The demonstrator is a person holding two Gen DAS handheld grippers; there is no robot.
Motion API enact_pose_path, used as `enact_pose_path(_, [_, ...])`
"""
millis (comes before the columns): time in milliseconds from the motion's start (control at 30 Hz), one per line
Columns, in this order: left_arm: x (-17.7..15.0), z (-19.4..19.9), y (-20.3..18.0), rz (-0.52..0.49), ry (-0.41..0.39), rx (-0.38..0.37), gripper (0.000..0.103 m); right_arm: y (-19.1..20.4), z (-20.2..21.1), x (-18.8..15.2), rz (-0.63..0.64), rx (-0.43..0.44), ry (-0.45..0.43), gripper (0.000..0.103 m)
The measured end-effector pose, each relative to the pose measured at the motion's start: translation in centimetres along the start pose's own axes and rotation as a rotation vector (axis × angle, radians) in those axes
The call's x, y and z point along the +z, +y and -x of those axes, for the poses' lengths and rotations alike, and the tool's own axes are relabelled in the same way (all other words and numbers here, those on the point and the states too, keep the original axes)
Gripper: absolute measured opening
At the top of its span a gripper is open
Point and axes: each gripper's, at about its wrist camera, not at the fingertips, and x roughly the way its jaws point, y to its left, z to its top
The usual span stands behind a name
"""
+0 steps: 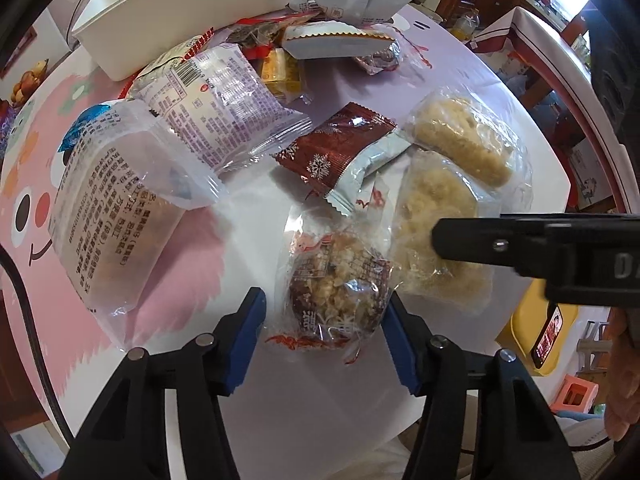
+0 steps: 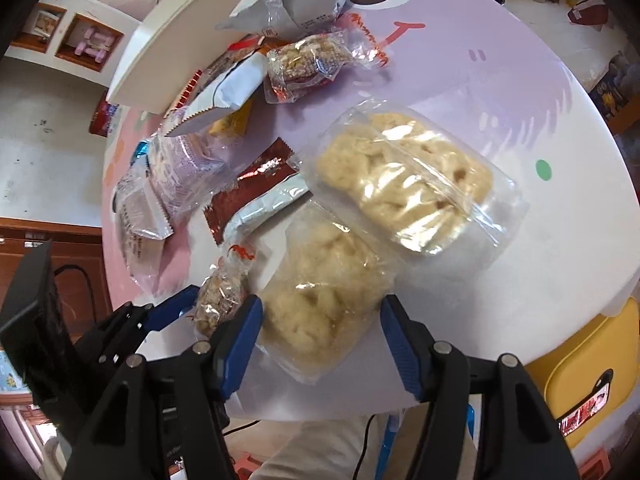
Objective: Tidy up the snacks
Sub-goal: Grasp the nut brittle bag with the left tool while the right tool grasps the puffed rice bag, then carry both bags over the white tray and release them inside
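In the left wrist view a small clear-wrapped nut brittle point(image 1: 336, 292) lies on the table between the blue pads of my left gripper point(image 1: 326, 324). The right pad touches the wrapper and the left pad stands a little off it, so the jaws are open. Just right of it lies a pale puffed-rice pack point(image 1: 436, 216), under a black finger point(image 1: 460, 242) of my right gripper. In the right wrist view that pack point(image 2: 324, 296) fills the gap of my right gripper point(image 2: 320, 332), which is open. A left gripper finger point(image 2: 172, 312) shows beside the brittle point(image 2: 220, 300).
A second puffed-rice pack point(image 2: 408, 184), a red snowflake sachet point(image 1: 332, 152), a clear-wrapped cake point(image 1: 108, 208) and more packets lie behind. A white bin point(image 1: 132, 28) stands at the far left. The round table's edge point(image 2: 560, 300) is near, with a yellow stool point(image 2: 580, 380) below it.
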Motion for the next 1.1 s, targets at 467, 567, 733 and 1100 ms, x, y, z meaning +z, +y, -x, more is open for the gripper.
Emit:
enact_pose_path(467, [-0.8,1.6,2.8,0.142,-0.060,-0.075,0.042,5.0,-1.9,0.1,0.161,-0.136,-0.026,0.049])
enact_pose_path(567, [-1.7,1.9,3.5,0.174,-0.067,-0.074,0.042,5.5,-1.9,-0.3,0.201,-0.148,-0.037,0.047])
enact_pose_path(733, [-3.4,3.3,4.5,0.230,-0.079,-0.064,0.042,5.7,-1.4,-1.0,0.230,-0.143,-0.050,0.046])
enact_pose_path(1100, [-4.4,10.6,6.0,0.319,-0.180,0.001,0.042,5.8,4.0,-1.6,0.307,-0.085,-0.123,0.045])
